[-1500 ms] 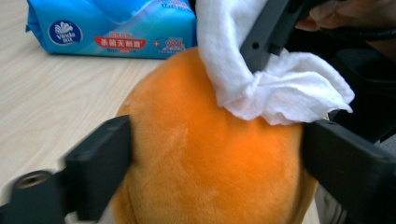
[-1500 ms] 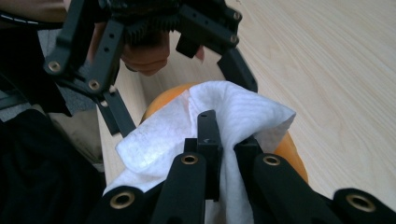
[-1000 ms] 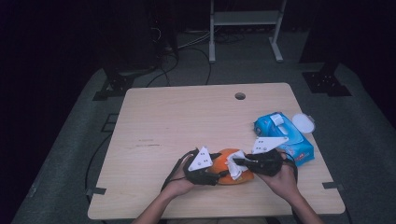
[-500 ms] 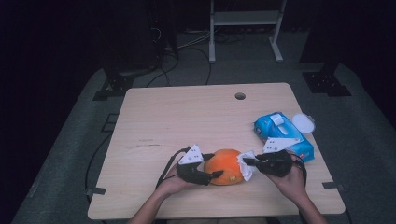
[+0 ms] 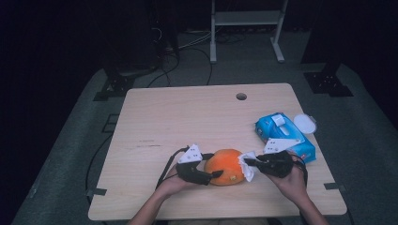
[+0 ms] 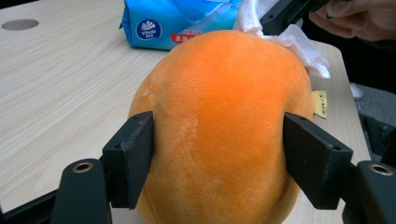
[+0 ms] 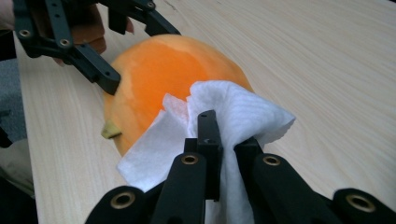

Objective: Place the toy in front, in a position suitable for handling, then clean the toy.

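Pinching a white tissue (image 7: 219,126) between pressed-together jaws, your right gripper (image 5: 257,163) holds that sheet against the right side of the orange plush fruit (image 5: 225,167), and in the right gripper view the tissue drapes over the toy's near end. Your left gripper (image 5: 202,174) sits at the fruit's opposite side; its jaws have just been opening, and in the left gripper view they stand spread with the orange toy between them. The left pad lies at the plush, while the right pad looks to stand a sliver off; you cannot tell for sure whether either presses in. A small yellow tag (image 6: 320,103) sticks out at the toy's right flank in that view. The fruit rests on the wooden table (image 5: 187,117), near its front edge, between your two hands. Just beyond your right hand lies a blue tissue pack (image 5: 281,133), with a white round lid (image 5: 305,123) beside it near the table's right edge. A round hole (image 5: 241,96) sits toward the table's far edge.
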`<act>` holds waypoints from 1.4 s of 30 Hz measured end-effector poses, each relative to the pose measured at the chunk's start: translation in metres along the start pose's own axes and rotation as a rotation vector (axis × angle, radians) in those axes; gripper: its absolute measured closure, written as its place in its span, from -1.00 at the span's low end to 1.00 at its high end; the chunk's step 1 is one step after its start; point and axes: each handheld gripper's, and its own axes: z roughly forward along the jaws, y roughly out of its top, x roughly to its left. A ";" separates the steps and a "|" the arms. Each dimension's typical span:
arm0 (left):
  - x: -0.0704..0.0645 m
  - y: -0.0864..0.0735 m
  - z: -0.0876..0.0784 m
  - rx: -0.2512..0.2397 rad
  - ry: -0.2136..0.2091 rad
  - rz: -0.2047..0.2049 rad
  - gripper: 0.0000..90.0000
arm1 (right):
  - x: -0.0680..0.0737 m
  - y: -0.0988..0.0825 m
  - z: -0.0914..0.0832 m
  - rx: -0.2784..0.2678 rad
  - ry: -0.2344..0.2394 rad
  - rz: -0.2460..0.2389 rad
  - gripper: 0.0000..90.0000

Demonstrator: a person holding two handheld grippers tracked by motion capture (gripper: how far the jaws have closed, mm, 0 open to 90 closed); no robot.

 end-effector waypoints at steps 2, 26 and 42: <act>-0.001 0.000 0.001 0.002 0.003 0.004 -0.37 | 0.000 0.000 0.001 -0.006 0.005 0.009 0.90; -0.001 0.001 0.007 0.050 -0.055 -0.033 -0.76 | -0.003 0.001 0.002 -0.040 0.068 0.042 0.89; 0.000 -0.002 0.004 0.045 -0.050 -0.008 -0.44 | 0.007 0.008 0.007 -0.062 0.085 0.018 0.89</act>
